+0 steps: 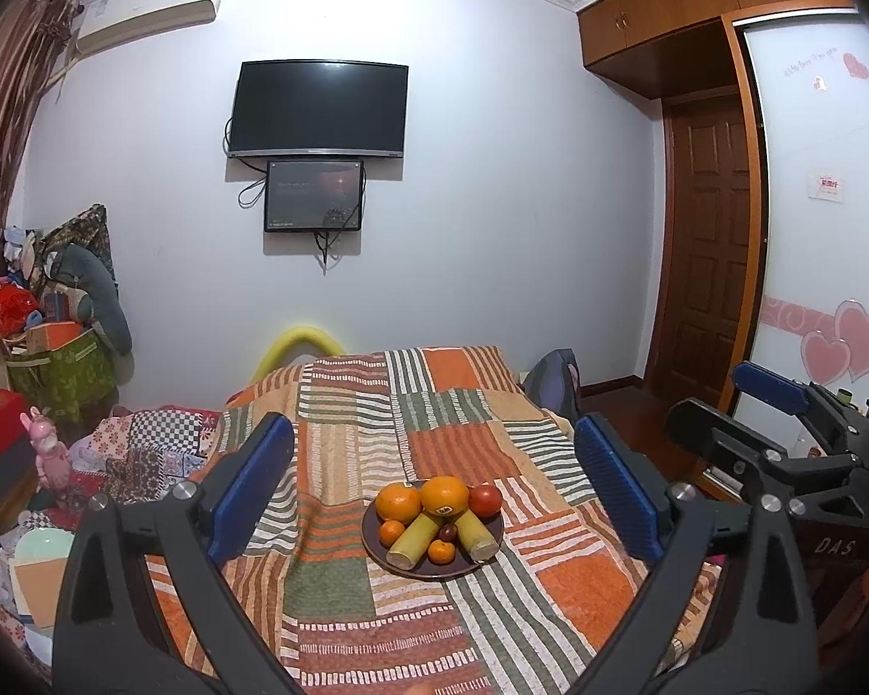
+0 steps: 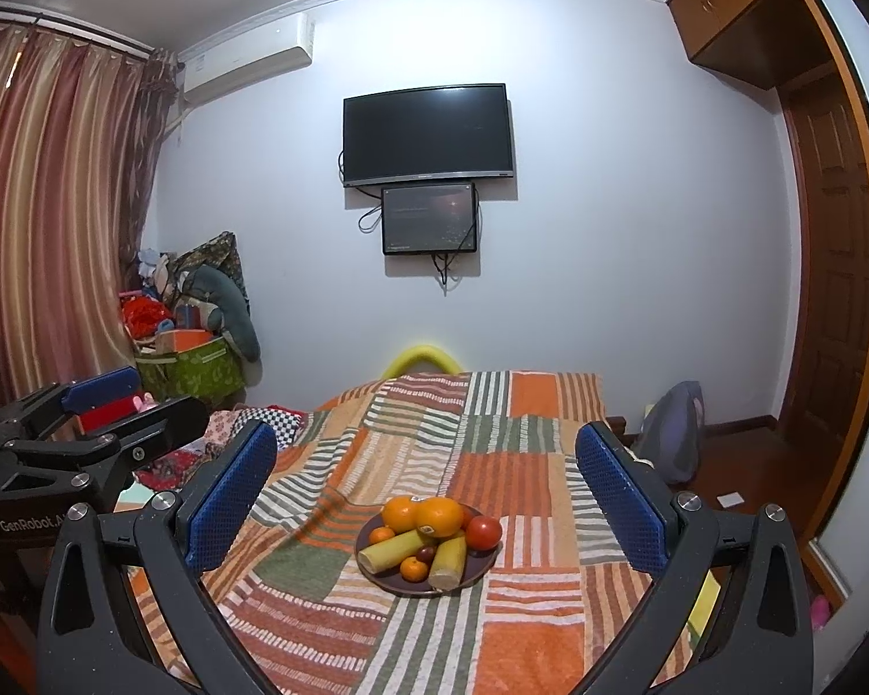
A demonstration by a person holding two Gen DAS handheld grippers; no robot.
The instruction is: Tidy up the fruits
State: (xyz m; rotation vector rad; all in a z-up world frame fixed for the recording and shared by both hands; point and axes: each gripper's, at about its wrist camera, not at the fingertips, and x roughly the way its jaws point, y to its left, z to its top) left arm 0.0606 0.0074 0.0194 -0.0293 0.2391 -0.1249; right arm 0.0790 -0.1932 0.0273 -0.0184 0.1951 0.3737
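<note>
A dark round plate (image 1: 376, 547) (image 2: 481, 570) sits on a striped patchwork cloth and holds two big oranges (image 1: 445, 495) (image 2: 439, 516), a red tomato (image 1: 485, 499) (image 2: 483, 531), two yellow-green cane pieces (image 1: 414, 538) (image 2: 393, 550), small tangerines (image 1: 441, 551) (image 2: 414, 569) and a dark small fruit (image 1: 448, 532). My left gripper (image 1: 434, 486) is open and empty, raised in front of the plate. My right gripper (image 2: 426, 492) is open and empty, also raised before the plate. The right gripper shows at the right edge of the left wrist view (image 1: 724, 405), and the left gripper at the left edge of the right wrist view (image 2: 127, 399).
The patchwork-covered surface (image 1: 342, 463) (image 2: 521, 463) runs to the far wall with a TV (image 1: 318, 109). Piled boxes, bags and toys (image 1: 58, 347) fill the left floor. A wooden door (image 1: 707, 243) and a wardrobe (image 1: 822, 202) stand right. A bag (image 2: 675, 434) lies beside the surface.
</note>
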